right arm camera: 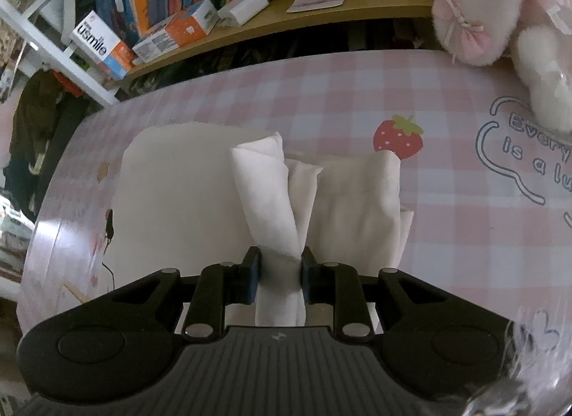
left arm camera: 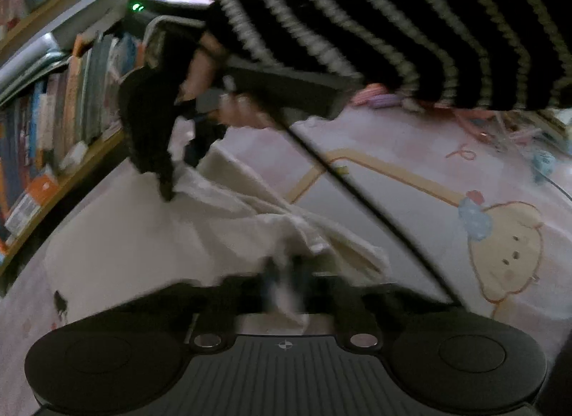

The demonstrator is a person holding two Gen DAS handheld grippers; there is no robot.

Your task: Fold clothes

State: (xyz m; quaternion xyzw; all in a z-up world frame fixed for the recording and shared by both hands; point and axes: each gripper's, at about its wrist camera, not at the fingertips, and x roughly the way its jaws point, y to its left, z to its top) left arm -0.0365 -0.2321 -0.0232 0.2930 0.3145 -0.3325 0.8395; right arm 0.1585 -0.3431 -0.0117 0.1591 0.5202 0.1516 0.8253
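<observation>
Right gripper (right arm camera: 278, 274): clamped on a bunched fold of the white garment (right arm camera: 271, 180), lifted for folding.
Left gripper (left arm camera: 286, 283): blurred, closed, pinching the cloth's near edge.
Table (right arm camera: 357, 94): garment's flat part supported.

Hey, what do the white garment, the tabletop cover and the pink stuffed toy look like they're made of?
White garment: probably thin woven cotton; matte, with soft creases, and it bunches where the right gripper pinches it.
Tabletop cover: looks like printed vinyl or plastic; smooth pink check with a glossy sheen along the left edge.
Stuffed toy: fuzzy plush pile with what look like satin-like pink bows.
</observation>
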